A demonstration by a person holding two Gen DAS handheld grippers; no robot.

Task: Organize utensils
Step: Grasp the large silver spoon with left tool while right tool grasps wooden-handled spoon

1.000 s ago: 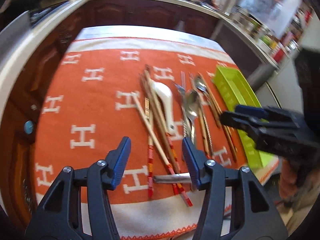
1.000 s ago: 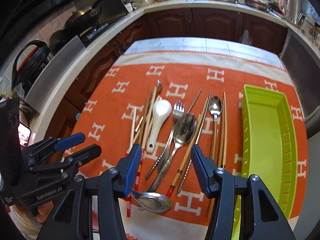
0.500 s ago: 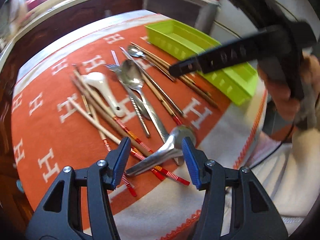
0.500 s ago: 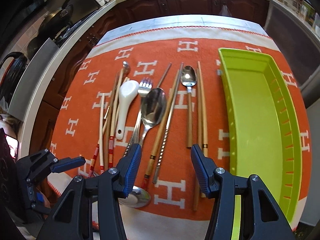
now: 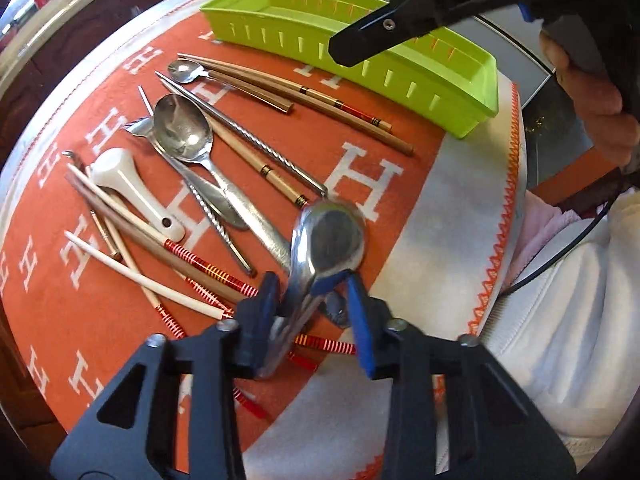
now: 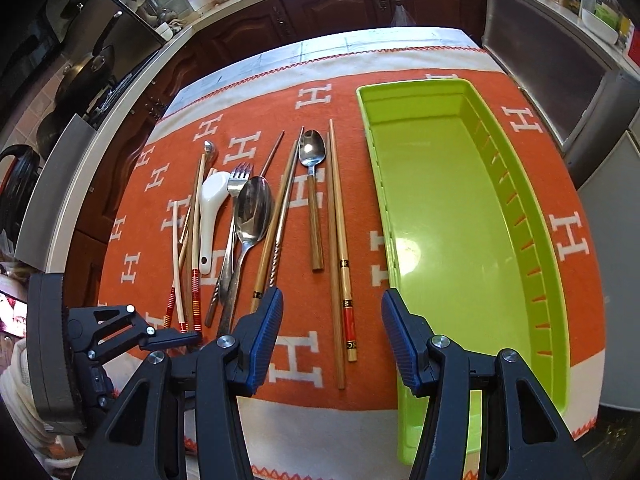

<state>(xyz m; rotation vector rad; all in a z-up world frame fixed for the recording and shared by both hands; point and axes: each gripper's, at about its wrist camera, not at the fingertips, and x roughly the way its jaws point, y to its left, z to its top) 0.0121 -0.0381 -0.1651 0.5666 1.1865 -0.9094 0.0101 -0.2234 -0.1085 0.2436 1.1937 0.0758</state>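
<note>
My left gripper (image 5: pixel 312 312) is around the handle of a large steel spoon (image 5: pixel 330 236) at the near edge of the orange cloth; its jaws stand partly closed and the left pad touches the handle, the grip unclear. Several utensils lie beside it: a second steel spoon (image 5: pixel 182 128), a white ceramic spoon (image 5: pixel 124 180), a fork, chopsticks (image 5: pixel 296 100). The empty green tray (image 6: pixel 452 208) lies right of the utensils. My right gripper (image 6: pixel 330 340) is open and empty above the near ends of wooden chopsticks (image 6: pixel 340 256). The left gripper also shows in the right wrist view (image 6: pixel 172 336).
An orange cloth with white H marks (image 6: pixel 312 364) covers the table. Dark cabinets and a counter (image 6: pixel 340 4) stand behind. A stove with pans (image 6: pixel 80 76) is at the far left. The person's body (image 5: pixel 560 320) is by the near table edge.
My left gripper has swung right, dropped onto the large steel spoon and narrowed around its handle. My right gripper has moved right toward the tray and stayed open.
</note>
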